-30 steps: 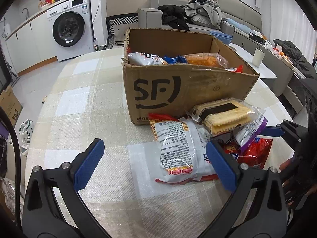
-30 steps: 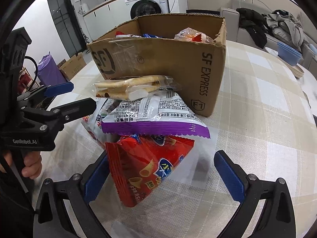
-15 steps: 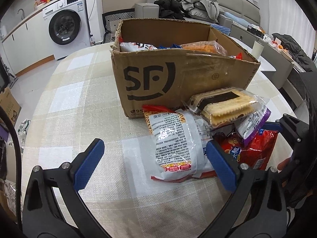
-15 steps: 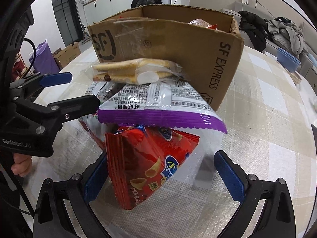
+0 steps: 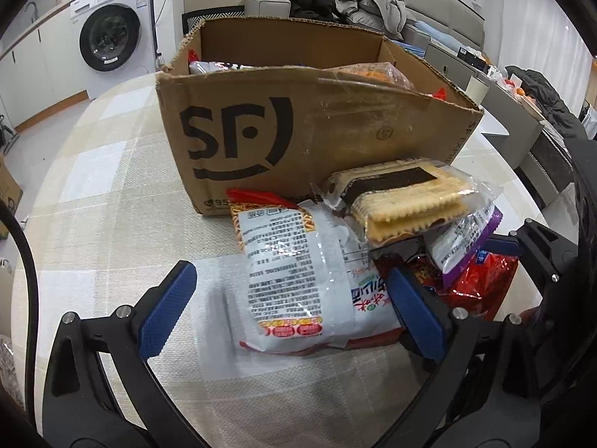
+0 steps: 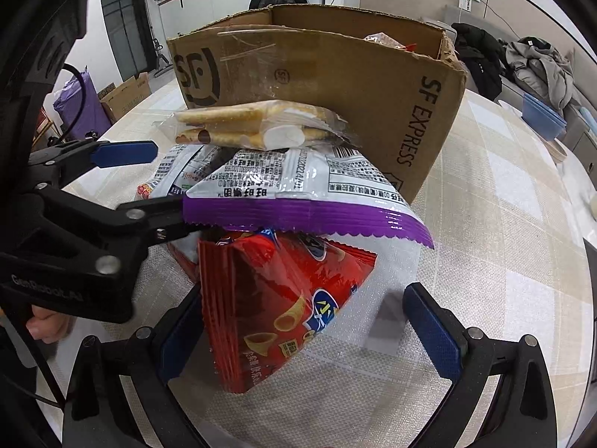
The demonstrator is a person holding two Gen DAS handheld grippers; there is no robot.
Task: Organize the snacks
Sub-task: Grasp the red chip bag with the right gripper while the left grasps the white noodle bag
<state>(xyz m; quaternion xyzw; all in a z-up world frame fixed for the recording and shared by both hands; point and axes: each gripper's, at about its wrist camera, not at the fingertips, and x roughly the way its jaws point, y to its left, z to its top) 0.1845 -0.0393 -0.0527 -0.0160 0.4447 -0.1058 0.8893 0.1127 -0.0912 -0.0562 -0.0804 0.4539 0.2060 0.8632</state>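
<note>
Snacks: cracker pack (image 5: 406,198) tops purple-edged bag (image 6: 298,194), red cone-snack bag (image 6: 283,306) and white bag (image 5: 298,280), heaped on tabletop (image 5: 93,186) against SF box (image 5: 298,130) | left gripper (image 5: 294,313) fingers wide apart, empty | right gripper (image 6: 309,332) likewise | box contents mostly hidden.

Checked tabletop (image 5: 93,194) bearing a cardboard box (image 5: 298,130) at upper centre, snack packets (image 5: 298,280) heaped at lower right.

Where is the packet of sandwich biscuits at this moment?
In both views the biscuit packet lies atop the snack pile, on the purple-edged bag, against the cardboard box.
</note>
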